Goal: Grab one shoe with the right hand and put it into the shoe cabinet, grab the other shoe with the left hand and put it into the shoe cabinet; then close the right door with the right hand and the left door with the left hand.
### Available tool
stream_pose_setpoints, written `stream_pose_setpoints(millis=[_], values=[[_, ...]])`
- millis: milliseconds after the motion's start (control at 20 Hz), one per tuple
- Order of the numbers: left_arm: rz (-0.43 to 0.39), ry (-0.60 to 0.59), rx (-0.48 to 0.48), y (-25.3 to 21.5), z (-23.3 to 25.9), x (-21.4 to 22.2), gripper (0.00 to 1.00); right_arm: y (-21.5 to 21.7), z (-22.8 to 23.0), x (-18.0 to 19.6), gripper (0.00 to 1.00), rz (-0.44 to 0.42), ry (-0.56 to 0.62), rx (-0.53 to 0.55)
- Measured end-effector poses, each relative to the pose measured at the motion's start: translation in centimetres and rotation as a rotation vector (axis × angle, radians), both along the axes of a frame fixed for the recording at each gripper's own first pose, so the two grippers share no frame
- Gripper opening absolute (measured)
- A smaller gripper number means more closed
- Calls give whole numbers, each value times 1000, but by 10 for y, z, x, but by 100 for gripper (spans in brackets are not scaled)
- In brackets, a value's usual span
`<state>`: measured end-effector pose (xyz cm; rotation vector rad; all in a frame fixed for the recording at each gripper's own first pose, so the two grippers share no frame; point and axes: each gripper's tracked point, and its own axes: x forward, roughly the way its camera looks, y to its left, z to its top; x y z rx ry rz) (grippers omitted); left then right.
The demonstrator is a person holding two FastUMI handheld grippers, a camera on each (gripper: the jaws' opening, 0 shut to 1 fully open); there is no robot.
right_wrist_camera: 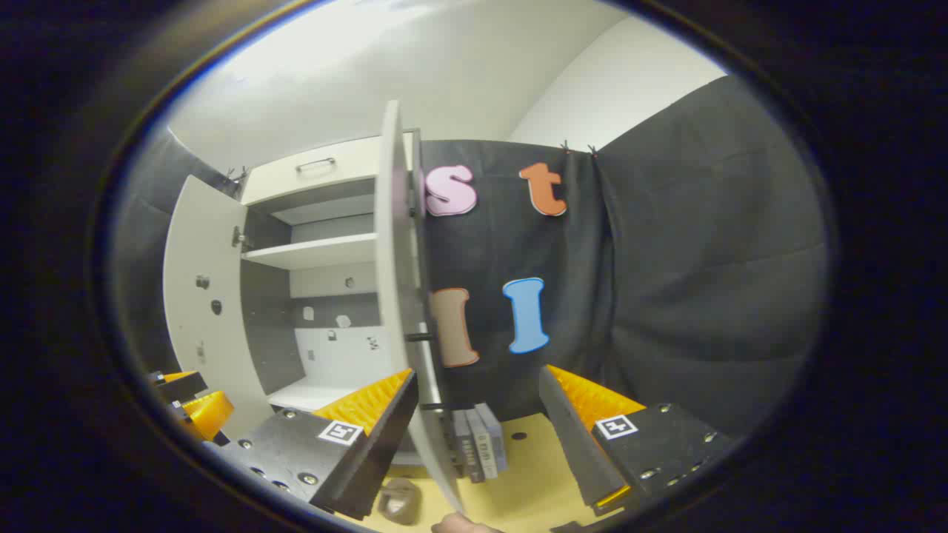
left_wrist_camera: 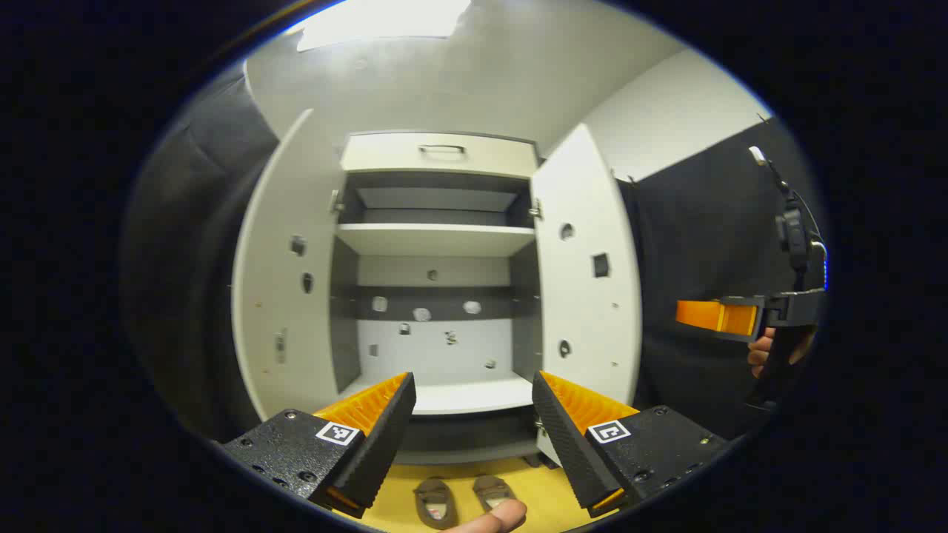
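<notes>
In the left gripper view, the left gripper [left_wrist_camera: 474, 429] sits low at about 6 o'clock with its two fingers spread wide apart and nothing between them. Just under it, at 6 o'clock, two brown shoes [left_wrist_camera: 463, 500] lie side by side on the yellow floor [left_wrist_camera: 544, 488], and a fingertip [left_wrist_camera: 492, 518] pokes in just beside them. A little farther on stands the shoe cabinet [left_wrist_camera: 437, 266], right in the middle. Its left door [left_wrist_camera: 285, 289] swings out toward 9 o'clock and its right door [left_wrist_camera: 589, 274] swings out toward 3 o'clock. Inside is a white shelf [left_wrist_camera: 435, 238] up high and a white bottom board [left_wrist_camera: 459, 396] with nothing on it. A drawer [left_wrist_camera: 441, 152] with a handle sits on top, at 12 o'clock. Off at 3 o'clock a hand [left_wrist_camera: 763, 352] holds the other gripper; I cannot tell there how its fingers stand.

In the right gripper view, the right gripper [right_wrist_camera: 478, 422] is low at 6 o'clock, fingers wide apart and holding nothing. The edge of the right door stands between them, not touched by either. One shoe [right_wrist_camera: 400, 502] lies on the floor at 6 o'clock. Some grey blocks [right_wrist_camera: 478, 444] stand just behind the door.
</notes>
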<state>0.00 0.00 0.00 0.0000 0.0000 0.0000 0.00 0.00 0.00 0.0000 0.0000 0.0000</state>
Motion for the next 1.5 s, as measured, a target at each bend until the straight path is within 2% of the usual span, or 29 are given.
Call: stream_pose_setpoints(millis=[150, 350, 450, 500, 550, 600, 650, 700, 750, 800, 850, 900, 950, 1000, 1050, 1150, 1250, 1300, 1400, 1500], values=[[63, -1, 7, 55, 1, -1, 92, 38, 3, -10, 98, 20, -11, -48], [108, 32, 15, 95, -9, -1, 96, 90, -2, -21, 100, 71, -21, -77], [100, 34, 8, 99, -12, -1, 96, 111, -7, -26, 98, 108, -25, -84], [97, 38, 6, 101, -15, -1, 92, 125, -10, -30, 94, 138, -24, -82], [91, 43, -2, 99, -16, 0, 92, 137, -16, -32, 99, 159, -14, -81], [81, 52, -11, 99, -18, -1, 93, 139, -23, -32, 98, 162, -5, -88], [71, 57, -22, 98, -19, -2, 93, 144, -26, -31, 94, 160, -6, -95], [67, 58, -32, 98, -20, -1, 93, 151, -29, -30, 94, 161, -9, -109], [73, 58, -31, 100, -21, -1, 96, 156, -33, -29, 98, 158, -9, -128], [78, 56, -28, 100, -23, -2, 92, 161, -39, -29, 98, 162, -6, -137], [81, 59, -23, 100, -24, -1, 96, 166, -45, -28, 98, 170, 7, -139], [83, 59, -23, 103, -26, -4, 96, 172, -53, -27, 94, 181, 23, -135], [85, 55, -21, 107, -26, -5, 96, 177, -60, -27, 98, 191, 35, -130], [87, 50, -20, 109, -26, -6, 96, 181, -66, -25, 98, 193, 42, -135], [81, 49, -19, 108, -27, -5, 96, 183, -73, -23, 94, 190, 44, -147], [62, 55, -28, 102, -32, -5, 96, 188, -90, -18, 94, 192, 54, -165], [55, 49, -34, 100, -34, -5, 96, 198, -117, -14, 100, 216, 86, -163], [57, 37, -29, 101, -34, -5, 96, 201, -133, -11, 94, 220, 105, -165], [71, 20, -13, 103, -38, -2, 96, 199, -167, -2, 100, 216, 132, -187], [80, 16, -5, 102, -44, 4, 96, 193, -203, 10, 98, 194, 142, -216]])
